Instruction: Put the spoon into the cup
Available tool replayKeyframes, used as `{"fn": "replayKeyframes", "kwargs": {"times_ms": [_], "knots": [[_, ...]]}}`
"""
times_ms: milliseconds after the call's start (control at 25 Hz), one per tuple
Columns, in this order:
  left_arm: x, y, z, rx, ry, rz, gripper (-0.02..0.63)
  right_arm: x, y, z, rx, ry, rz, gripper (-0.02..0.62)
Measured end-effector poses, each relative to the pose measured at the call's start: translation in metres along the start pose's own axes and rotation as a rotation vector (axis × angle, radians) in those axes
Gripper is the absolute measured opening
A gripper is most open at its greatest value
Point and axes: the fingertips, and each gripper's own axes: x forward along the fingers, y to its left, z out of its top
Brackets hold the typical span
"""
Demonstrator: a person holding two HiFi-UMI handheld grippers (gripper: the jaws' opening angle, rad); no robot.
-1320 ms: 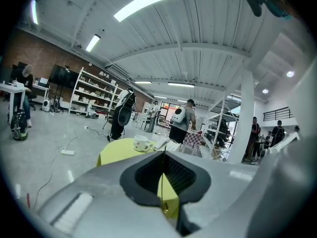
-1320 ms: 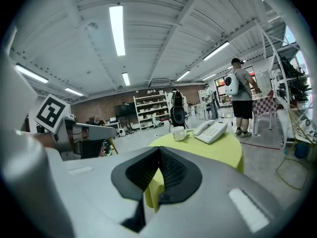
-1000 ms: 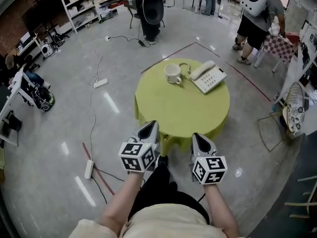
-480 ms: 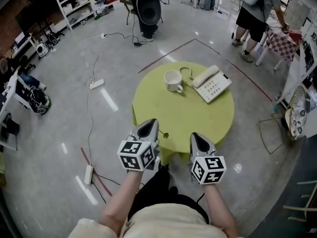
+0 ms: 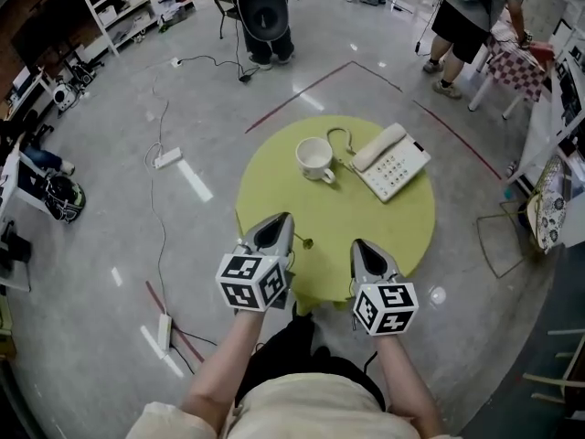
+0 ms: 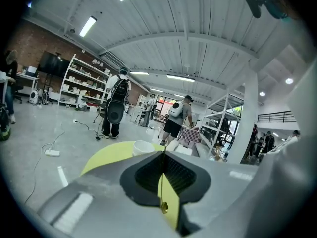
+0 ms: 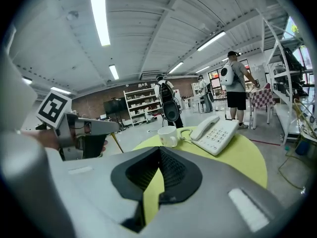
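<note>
Table (image 5: 340, 216) in lime green, telephone (image 5: 391, 158) just right of the cup (image 5: 315, 156).
Well short of the cup, the right hand-held gripper (image 5: 359, 243) is closed and empty, and the left hand-held gripper (image 5: 282, 217) is clamped on the thin spoon (image 6: 161, 188). Best to carry it above the cup's mouth, tip it down, then release.

One cup (image 5: 316, 158), one phone (image 5: 391, 161), one spoon (image 6: 162, 190)
</note>
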Motion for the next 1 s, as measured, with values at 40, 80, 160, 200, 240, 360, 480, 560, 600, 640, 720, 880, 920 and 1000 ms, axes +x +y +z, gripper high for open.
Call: {"fn": "replayKeyframes", "kwargs": {"times_ms": [40, 80, 160, 200, 240, 360, 480, 560, 600, 640, 720, 880, 920, 1000], "knots": [[0.005, 0.002, 0.002, -0.001, 0.002, -0.003, 0.003, 0.004, -0.003, 0.002, 0.004, 0.001, -0.005, 0.002], [0.010, 0.003, 0.003, -0.004, 0.003, -0.007, 0.003, 0.008, -0.005, 0.003, 0.006, 0.003, -0.010, 0.002], [0.019, 0.006, 0.008, -0.009, 0.001, -0.014, 0.003, 0.016, -0.009, 0.006, 0.007, 0.005, -0.017, 0.002], [0.022, 0.008, 0.010, -0.010, -0.001, -0.019, 0.003, 0.020, -0.010, 0.008, 0.007, 0.005, -0.020, 0.002], [0.025, 0.010, 0.013, -0.009, -0.003, -0.024, 0.003, 0.024, -0.010, 0.009, 0.007, 0.005, -0.022, 0.002], [0.035, 0.016, 0.020, -0.007, -0.011, -0.035, 0.003, 0.034, -0.011, 0.013, 0.004, 0.004, -0.027, 0.002], [0.044, 0.026, 0.028, -0.007, -0.014, -0.042, 0.003, 0.045, -0.010, 0.015, 0.004, 0.007, -0.035, 0.002], [0.050, 0.031, 0.033, -0.009, -0.014, -0.045, 0.003, 0.052, -0.010, 0.017, 0.005, 0.011, -0.039, 0.002], [0.053, 0.033, 0.036, -0.009, -0.015, -0.046, 0.003, 0.055, -0.011, 0.018, 0.005, 0.012, -0.041, 0.002], [0.056, 0.035, 0.039, -0.008, -0.017, -0.048, 0.003, 0.057, -0.011, 0.019, 0.006, 0.012, -0.043, 0.002], [0.061, 0.039, 0.044, -0.012, -0.019, -0.053, 0.003, 0.063, -0.011, 0.022, 0.009, 0.013, -0.047, 0.002], [0.068, 0.045, 0.050, -0.029, -0.020, -0.064, 0.003, 0.070, -0.012, 0.024, 0.013, 0.019, -0.060, 0.002], [0.071, 0.046, 0.052, -0.029, -0.022, -0.069, 0.003, 0.072, -0.013, 0.025, 0.013, 0.018, -0.064, 0.002], [0.076, 0.048, 0.057, -0.029, -0.027, -0.075, 0.003, 0.076, -0.015, 0.027, 0.013, 0.017, -0.070, 0.002]]}}
